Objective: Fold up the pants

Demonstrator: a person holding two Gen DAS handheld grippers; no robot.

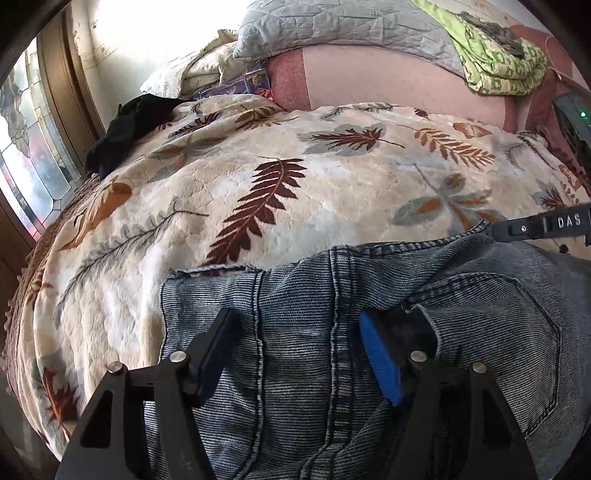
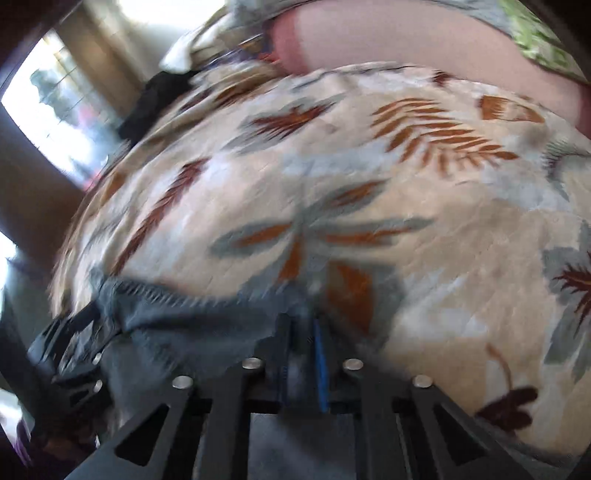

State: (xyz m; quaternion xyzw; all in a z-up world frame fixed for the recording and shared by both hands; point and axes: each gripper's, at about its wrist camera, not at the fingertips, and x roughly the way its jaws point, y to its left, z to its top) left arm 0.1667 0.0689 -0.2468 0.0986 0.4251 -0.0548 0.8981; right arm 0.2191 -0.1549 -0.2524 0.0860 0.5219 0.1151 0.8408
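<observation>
- Left gripper (image 1: 295,354): jaws stand wide apart, one dark pad and one blue pad, hovering over the denim with nothing between them gripped.
- Right gripper (image 2: 301,354): jaws drawn close together on a thin edge of the denim; this view is motion-blurred, so fine detail of the pinch is unclear.
- Pants (image 1: 332,332): faded blue-grey jeans, visibly ribbed weave, heavy double-stitched seams running lengthwise, and a patch pocket outlined in stitching to the right of the blue pad. The far hem is frayed.
- Position relative to tools: in the left wrist view the jeans lie directly beneath and ahead of the spread jaws, a central seam running between the pads. The right tool's finger, lettered "DAS", enters from the right edge and meets the far edge of the denim. In the right wrist view the cloth (image 2: 177,317) trails leftward from the closed jaws.
- Support: the jeans lie on a cream blanket (image 1: 332,184) printed with brown and grey leaves.
- Beyond: a dark garment (image 1: 125,129) at the blanket's far left, a grey quilted pillow (image 1: 332,26), and a green patterned cloth (image 1: 502,62).
</observation>
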